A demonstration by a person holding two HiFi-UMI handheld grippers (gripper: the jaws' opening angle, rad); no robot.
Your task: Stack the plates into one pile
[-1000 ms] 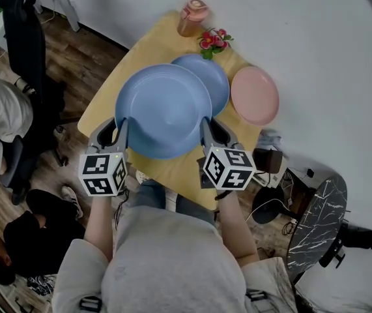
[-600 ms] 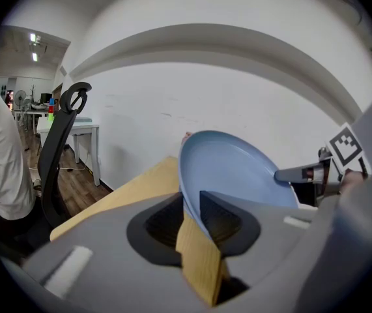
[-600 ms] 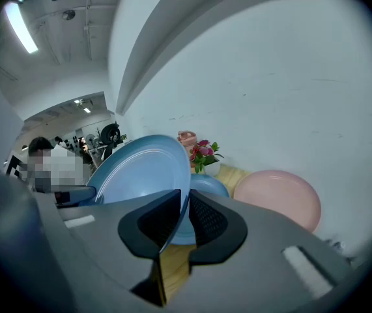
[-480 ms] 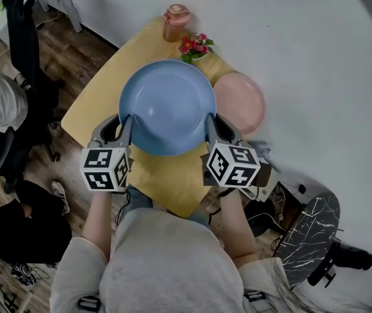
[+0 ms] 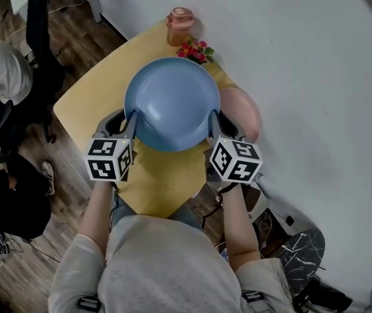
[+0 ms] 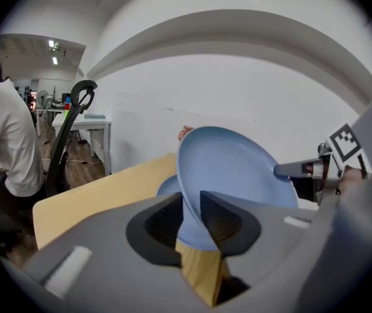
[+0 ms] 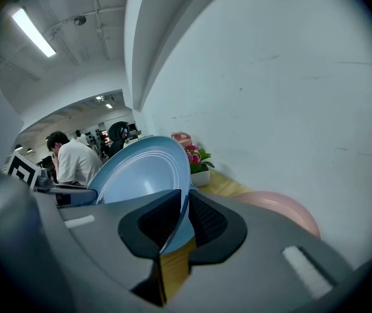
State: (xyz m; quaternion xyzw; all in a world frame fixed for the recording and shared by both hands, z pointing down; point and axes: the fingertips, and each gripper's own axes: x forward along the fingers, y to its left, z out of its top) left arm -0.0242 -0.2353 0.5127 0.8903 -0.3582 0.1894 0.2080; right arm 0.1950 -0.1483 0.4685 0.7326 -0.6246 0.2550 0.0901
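While clamped at both edges, blue plate (image 5: 171,103), round, shallow.

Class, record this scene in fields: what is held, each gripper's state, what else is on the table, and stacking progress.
Held: large round blue plate, raised above the light wooden table
Left gripper: shut on its left rim
Right gripper: shut on its right rim
On table: round pink plate, second blue plate, red flowers, pink lidded cup
Progress: plates not yet in one pile
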